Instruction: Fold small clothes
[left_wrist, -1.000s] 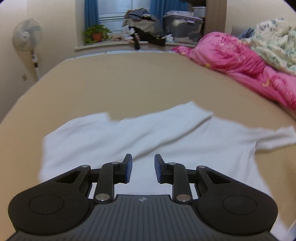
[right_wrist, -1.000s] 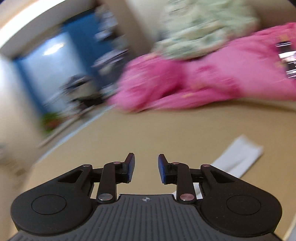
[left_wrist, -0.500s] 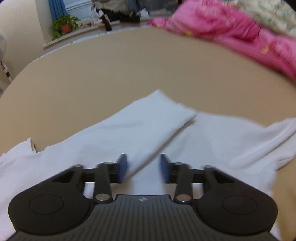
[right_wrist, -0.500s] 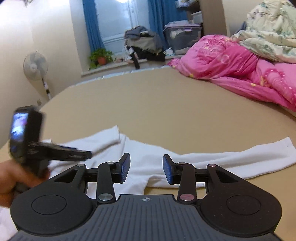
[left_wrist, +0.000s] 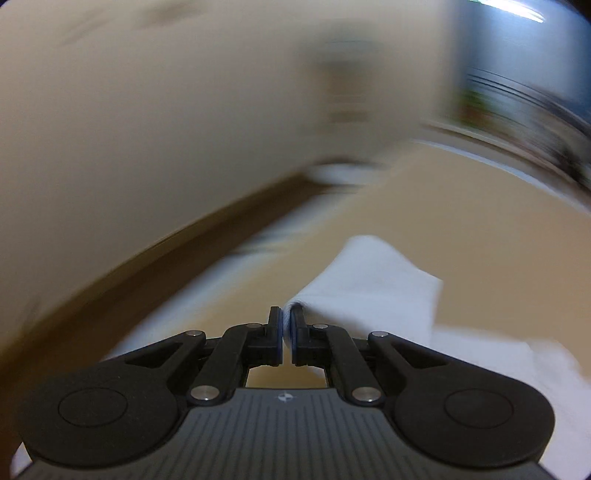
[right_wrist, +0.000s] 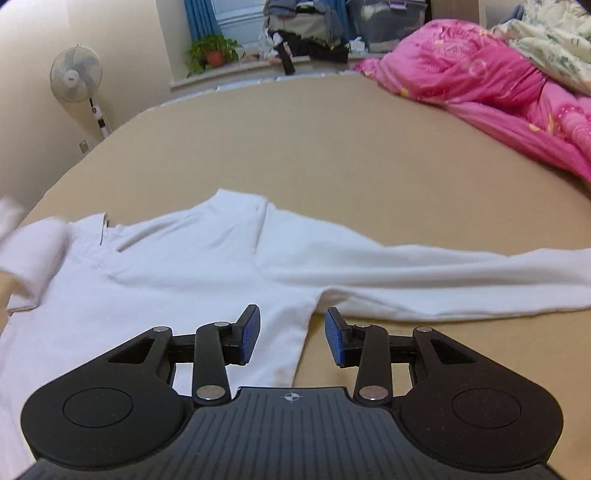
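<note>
My left fingers (left_wrist: 286, 325) pinch the white shirt's (right_wrist: 177, 266) edge; my right fingers (right_wrist: 291, 334) are spread over its armpit on the bed (right_wrist: 332, 147); pink quilt (right_wrist: 480, 74) far right; fan (right_wrist: 75, 77) far left.

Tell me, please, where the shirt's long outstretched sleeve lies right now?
In the right wrist view the sleeve runs rightward from the white shirt across the tan bed, just beyond the open right gripper, short of the pink quilt.

Matt white cloth shirt (right_wrist: 184, 266); matt tan sheet (right_wrist: 332, 147)
</note>
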